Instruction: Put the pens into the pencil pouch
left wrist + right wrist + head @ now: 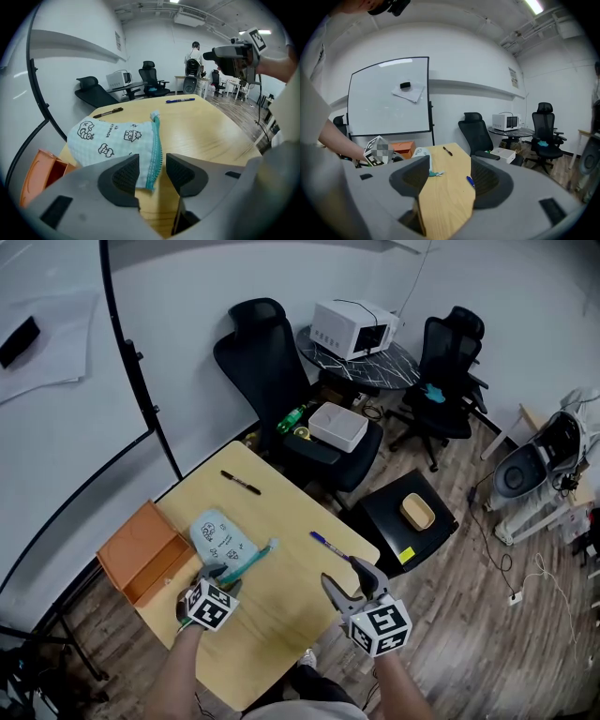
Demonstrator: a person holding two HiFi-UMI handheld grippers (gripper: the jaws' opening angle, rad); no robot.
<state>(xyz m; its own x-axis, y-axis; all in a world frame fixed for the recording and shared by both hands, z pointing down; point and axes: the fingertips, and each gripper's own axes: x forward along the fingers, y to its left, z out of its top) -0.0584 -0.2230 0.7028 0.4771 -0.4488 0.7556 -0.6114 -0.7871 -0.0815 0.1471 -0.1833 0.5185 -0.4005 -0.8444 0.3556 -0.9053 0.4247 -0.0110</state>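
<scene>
Grey left gripper point(152, 172) jaws stand part-spread astride the pencil pouch point(110, 136) at its teal zip edge point(157, 140), not yet pinching. I judge this is to anchor it for opening. Right gripper point(450, 180) is spread, empty, aimed over the blue pen point(469, 181). Black pen point(241, 483) lies farther off on the table point(281, 601).

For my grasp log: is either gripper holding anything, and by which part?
Nothing is held. The left gripper has its fingers around the pouch at its near zipper corner, a gap at one side. The right gripper is open, empty.
</scene>
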